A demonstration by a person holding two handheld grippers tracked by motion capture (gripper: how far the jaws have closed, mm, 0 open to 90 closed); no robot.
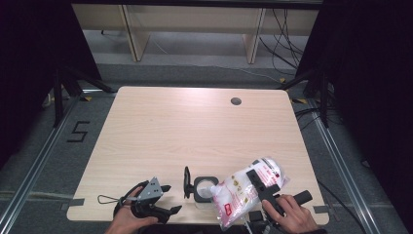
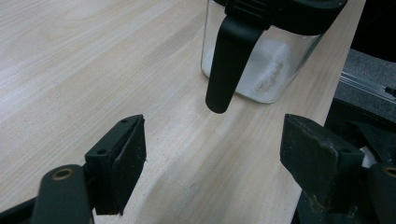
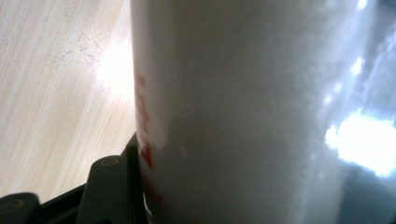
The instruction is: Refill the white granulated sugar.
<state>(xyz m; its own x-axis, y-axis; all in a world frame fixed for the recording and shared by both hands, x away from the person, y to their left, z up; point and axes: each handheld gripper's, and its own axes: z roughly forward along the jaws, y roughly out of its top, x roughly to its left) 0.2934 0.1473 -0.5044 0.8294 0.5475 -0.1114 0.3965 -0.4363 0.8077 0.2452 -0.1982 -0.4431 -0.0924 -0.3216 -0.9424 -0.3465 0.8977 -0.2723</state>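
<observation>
A clear glass jar [image 1: 204, 189] with a black rim stands near the table's front edge, its black lid [image 1: 186, 182] flipped up on the left side. White powder lies at the jar's [image 2: 261, 60] bottom, and the lid's flap [image 2: 228, 60] hangs in front of it. My left gripper [image 1: 173, 198] is open just left of the jar; its jaws [image 2: 212, 163] hold nothing. My right gripper [image 1: 258, 178] is shut on a clear bag of white powder [image 1: 243, 192] with red print, tilted toward the jar's mouth. The bag [image 3: 243, 116] presses close against the right gripper view's camera.
The light wooden table [image 1: 195, 131] has a round cable hole [image 1: 235, 101] at the back right. The jar stands close to the table's front edge [image 1: 195, 219]. Dark floor and cables surround the table, with wooden furniture legs behind.
</observation>
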